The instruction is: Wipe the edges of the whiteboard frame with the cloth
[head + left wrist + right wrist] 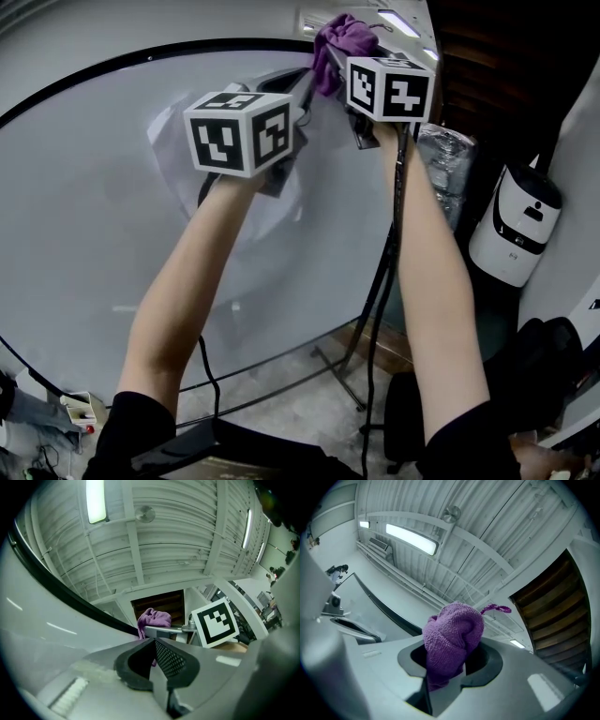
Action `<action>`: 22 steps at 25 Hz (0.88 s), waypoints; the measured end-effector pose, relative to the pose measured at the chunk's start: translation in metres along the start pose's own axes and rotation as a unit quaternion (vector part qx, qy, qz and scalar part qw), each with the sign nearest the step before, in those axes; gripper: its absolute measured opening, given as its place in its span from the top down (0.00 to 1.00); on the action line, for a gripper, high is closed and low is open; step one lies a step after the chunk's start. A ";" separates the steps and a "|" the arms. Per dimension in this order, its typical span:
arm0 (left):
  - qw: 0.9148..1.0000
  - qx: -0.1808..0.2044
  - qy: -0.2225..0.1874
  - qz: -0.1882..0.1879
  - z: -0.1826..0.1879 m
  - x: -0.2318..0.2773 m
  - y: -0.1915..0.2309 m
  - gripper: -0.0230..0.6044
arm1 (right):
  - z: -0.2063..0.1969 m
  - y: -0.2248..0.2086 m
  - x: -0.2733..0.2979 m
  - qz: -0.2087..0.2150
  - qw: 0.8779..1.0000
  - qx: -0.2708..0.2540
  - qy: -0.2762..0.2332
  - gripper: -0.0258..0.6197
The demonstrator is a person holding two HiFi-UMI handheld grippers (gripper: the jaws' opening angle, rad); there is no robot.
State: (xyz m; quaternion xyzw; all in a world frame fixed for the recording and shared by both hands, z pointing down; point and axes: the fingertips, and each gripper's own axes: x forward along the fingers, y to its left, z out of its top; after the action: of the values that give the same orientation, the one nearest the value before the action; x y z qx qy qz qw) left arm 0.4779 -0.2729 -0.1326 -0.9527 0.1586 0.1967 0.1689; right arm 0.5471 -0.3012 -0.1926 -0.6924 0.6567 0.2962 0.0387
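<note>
I am holding both grippers up at the top of the whiteboard (94,234). My right gripper (447,667) is clenching the purple cloth (452,634), which is bulging out of the jaws in a bunched wad with a loose thread sticking out at 2 o'clock. In the head view the cloth is sitting at 12 o'clock, right at the black frame (141,58); I cannot tell whether it is touching the edge. My left gripper (154,663) is riding at 8 o'clock from the right one, its jaws pressed together on nothing. From the left gripper view the cloth is showing at 12 o'clock, beyond those jaws.
</note>
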 end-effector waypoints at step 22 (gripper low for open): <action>1.000 -0.004 -0.011 -0.026 -0.026 0.093 -0.049 0.96 | -0.047 -0.126 -0.006 -0.014 1.000 0.026 -0.009 0.72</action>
State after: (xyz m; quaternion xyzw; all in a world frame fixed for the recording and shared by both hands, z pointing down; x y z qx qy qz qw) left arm 0.5855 -0.2610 -0.1374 -0.9548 0.1314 0.2035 0.1721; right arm 0.6821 -0.3000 -0.1933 -0.6974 0.6543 0.2847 0.0673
